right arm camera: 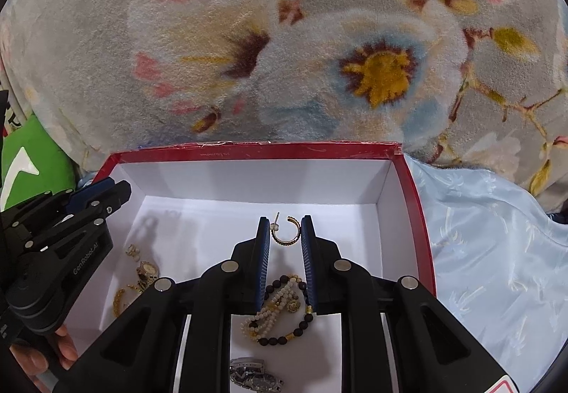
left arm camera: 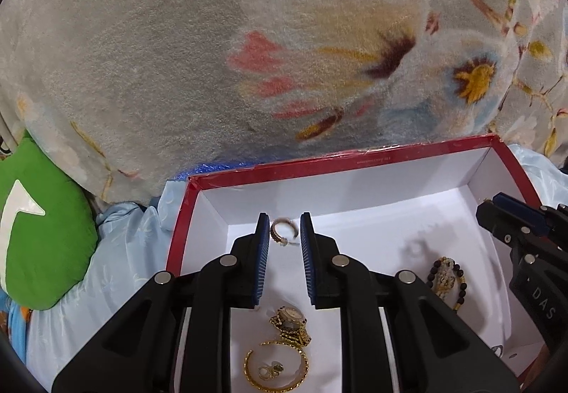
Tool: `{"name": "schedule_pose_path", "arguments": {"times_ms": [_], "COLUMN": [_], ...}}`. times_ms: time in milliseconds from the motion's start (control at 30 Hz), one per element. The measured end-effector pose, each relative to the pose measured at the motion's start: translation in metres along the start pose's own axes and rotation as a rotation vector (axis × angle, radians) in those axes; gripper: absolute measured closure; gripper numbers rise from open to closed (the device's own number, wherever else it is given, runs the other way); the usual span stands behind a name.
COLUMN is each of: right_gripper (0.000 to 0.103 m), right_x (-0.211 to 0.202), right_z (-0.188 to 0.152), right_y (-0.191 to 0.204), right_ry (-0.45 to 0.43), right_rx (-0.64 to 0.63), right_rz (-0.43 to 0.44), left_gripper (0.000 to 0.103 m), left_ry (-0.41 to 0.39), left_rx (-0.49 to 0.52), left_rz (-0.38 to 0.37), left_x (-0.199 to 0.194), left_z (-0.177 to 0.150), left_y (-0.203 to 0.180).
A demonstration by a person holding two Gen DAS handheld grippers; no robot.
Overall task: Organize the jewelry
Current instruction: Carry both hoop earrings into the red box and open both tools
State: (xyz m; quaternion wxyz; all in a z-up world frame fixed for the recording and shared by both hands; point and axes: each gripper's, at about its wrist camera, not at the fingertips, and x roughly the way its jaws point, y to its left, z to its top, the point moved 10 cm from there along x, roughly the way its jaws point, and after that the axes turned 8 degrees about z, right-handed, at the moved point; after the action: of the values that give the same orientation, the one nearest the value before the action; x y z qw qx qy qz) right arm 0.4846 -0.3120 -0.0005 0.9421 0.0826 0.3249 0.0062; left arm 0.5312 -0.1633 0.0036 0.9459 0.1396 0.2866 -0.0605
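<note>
A red box with a white inside holds jewelry. My left gripper holds a small gold hoop earring between its blue pads, above the box floor. My right gripper holds another gold hoop earring the same way. Below the left gripper lie a gold watch and a gold bangle. A beaded bracelet lies on the box floor under the right gripper. A silver watch lies near the front.
A grey floral fleece blanket rises behind the box. A green cushion lies at the left. Light blue satin cloth lies under and to the right of the box. The right gripper body shows in the left wrist view.
</note>
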Motion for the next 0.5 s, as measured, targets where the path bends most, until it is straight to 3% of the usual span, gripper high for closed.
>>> {"name": "schedule_pose_path", "arguments": {"times_ms": [133, 233, 300, 367, 500], "right_gripper": [0.085, 0.085, 0.085, 0.084, 0.084], "right_x": [-0.0002, 0.0007, 0.0026, 0.0042, 0.0041], "right_z": [-0.0004, -0.0008, -0.0015, -0.0027, -0.0044], "right_y": [-0.0005, -0.0017, -0.0014, -0.002, -0.0035], "right_ry": [0.002, 0.007, 0.021, 0.034, 0.041], "right_rx": [0.001, 0.003, 0.002, 0.007, 0.023], "right_rz": [-0.003, -0.007, -0.008, -0.004, 0.0], "left_gripper": [0.084, 0.074, 0.052, 0.044, 0.044], "left_ry": [-0.008, -0.014, -0.018, -0.037, -0.04], "left_rx": [0.008, 0.006, 0.002, -0.003, 0.022], "left_rz": [0.024, 0.038, 0.058, 0.077, 0.091], "left_x": [-0.0001, 0.0, -0.0003, -0.0036, -0.0054], "left_z": [-0.0004, -0.0002, 0.0, 0.0015, 0.0001], "left_y": [-0.0003, 0.0011, 0.0036, 0.0059, 0.0035]}}
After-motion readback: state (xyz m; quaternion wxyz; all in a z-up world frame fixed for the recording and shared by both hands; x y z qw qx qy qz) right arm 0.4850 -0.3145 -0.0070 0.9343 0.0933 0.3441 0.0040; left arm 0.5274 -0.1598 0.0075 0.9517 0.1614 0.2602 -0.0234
